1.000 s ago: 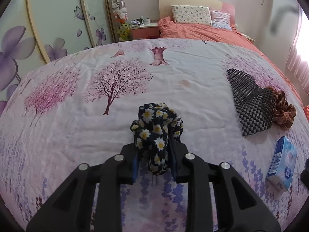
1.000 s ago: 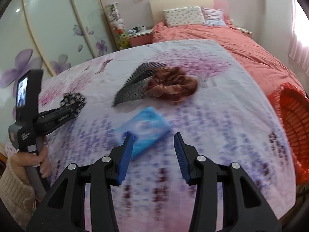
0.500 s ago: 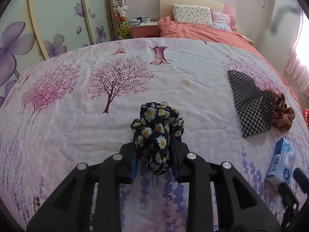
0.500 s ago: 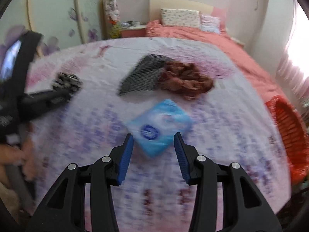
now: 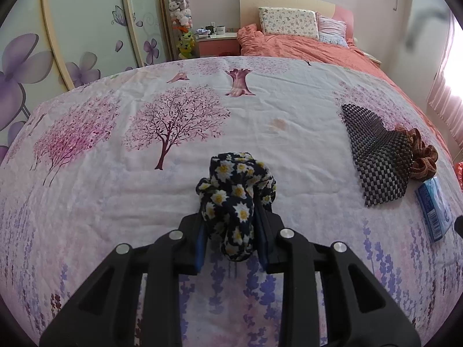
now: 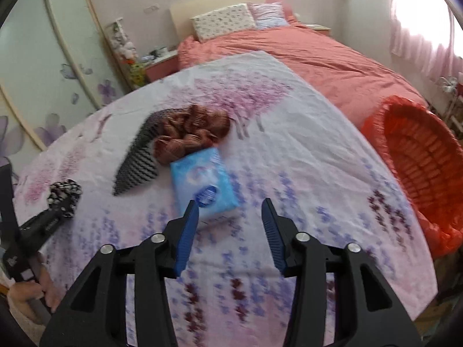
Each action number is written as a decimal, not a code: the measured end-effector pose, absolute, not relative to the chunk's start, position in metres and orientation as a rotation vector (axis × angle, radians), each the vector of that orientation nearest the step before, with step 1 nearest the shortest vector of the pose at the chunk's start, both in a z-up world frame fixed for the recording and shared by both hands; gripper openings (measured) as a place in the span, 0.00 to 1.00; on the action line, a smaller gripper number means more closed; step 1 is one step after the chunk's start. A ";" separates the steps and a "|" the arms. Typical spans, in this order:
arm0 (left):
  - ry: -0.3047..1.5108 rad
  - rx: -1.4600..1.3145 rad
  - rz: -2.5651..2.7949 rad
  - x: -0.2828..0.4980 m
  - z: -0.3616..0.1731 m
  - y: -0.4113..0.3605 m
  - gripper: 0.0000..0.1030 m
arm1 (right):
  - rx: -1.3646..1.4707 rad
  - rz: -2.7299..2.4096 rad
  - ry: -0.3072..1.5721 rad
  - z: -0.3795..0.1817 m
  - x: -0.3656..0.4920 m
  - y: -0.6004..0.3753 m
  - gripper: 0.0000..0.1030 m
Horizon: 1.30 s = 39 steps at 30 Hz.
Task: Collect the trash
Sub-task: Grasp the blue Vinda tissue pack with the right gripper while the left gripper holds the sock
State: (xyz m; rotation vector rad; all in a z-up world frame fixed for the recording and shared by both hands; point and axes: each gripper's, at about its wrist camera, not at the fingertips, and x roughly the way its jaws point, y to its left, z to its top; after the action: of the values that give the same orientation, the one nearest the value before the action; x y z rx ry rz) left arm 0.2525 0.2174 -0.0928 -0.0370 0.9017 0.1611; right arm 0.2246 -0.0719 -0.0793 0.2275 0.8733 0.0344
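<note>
**Left claw's got the daisy scrunchie, right one hovering over the tissue pack**

From my left wrist cam, the left gripper point(image 5: 231, 231) is clamped on the daisy scrunchie point(image 5: 235, 193), a dark fabric bunch with white flowers, pinched between the blue pads and held just above the tree-print sheet point(image 5: 144, 173). Off at about 3 o'clock in that view sits the black woven mat point(image 5: 376, 159), with the brown scrunchie point(image 5: 421, 156) touching its far side and the blue tissue pack point(image 5: 434, 208) just beside both.

On my right wrist cam, the right gripper point(image 6: 230, 225) is spread wide with nothing between the fingers. The tissue pack point(image 6: 202, 182) lies flat on the sheet right ahead, at roughly 11 o'clock from the fingertips, its near corner beside the left finger; I can't tell whether they touch. The brown scrunchie point(image 6: 191, 133) is bunched against the pack's far edge, overlapping the mat point(image 6: 139, 162). The red basket point(image 6: 416, 167) sits at 3 o'clock, off the sheet's edge. The view's a bit blurry.
</note>
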 end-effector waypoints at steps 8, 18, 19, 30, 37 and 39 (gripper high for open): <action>0.902 -0.040 0.160 0.253 -0.093 0.219 0.29 | 0.101 0.063 0.832 -0.084 0.251 -0.040 0.67; 0.902 -0.031 0.164 0.254 -0.092 0.220 0.29 | 0.045 0.022 0.908 -0.099 0.266 -0.039 0.68; 0.902 -0.030 0.165 0.254 -0.092 0.219 0.29 | 0.025 0.014 0.911 -0.099 0.266 -0.037 0.68; 0.901 -0.052 0.163 0.253 -0.093 0.222 0.32 | 0.031 0.020 0.912 -0.100 0.266 -0.037 0.71; 0.902 -0.060 0.170 0.253 -0.093 0.224 0.36 | 0.027 0.027 0.919 -0.102 0.267 -0.035 0.77; 0.902 -0.072 0.168 0.253 -0.093 0.226 0.37 | 0.022 0.032 0.923 -0.103 0.269 -0.034 0.82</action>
State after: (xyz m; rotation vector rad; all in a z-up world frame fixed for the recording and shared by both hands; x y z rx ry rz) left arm 0.2527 0.2261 -0.0933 -0.0720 0.9025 0.1683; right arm 0.2686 -0.0339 -0.1033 0.0219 0.9230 0.0323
